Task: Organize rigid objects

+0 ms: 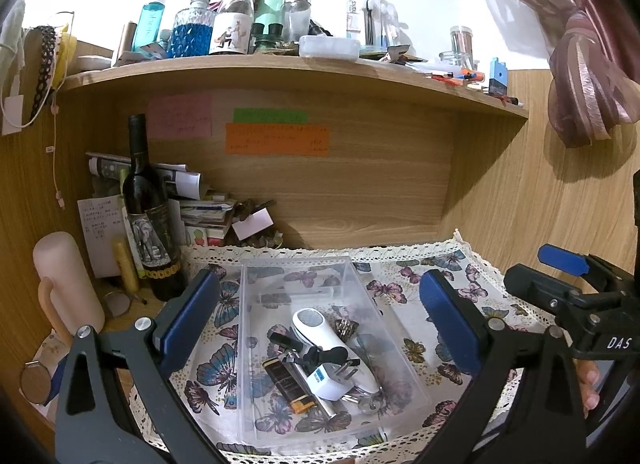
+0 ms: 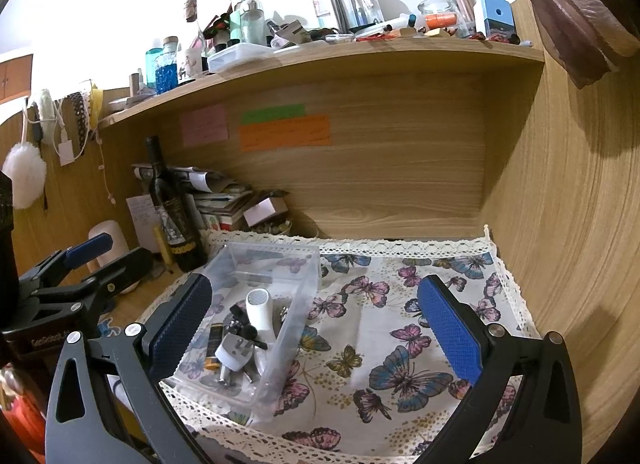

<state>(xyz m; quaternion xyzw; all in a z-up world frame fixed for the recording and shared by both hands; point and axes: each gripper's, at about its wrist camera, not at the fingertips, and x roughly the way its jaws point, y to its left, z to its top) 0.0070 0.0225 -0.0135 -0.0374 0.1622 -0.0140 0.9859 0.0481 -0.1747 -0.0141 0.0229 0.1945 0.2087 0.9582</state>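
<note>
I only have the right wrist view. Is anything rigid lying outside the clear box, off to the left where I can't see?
Observer: Yes. What looks like a watch lies on the desk, left of the butterfly cloth.
Operator: Is the left tool carrying anything?
Observer: No. The left tool is open and empty, pointed at the clear box.
</note>
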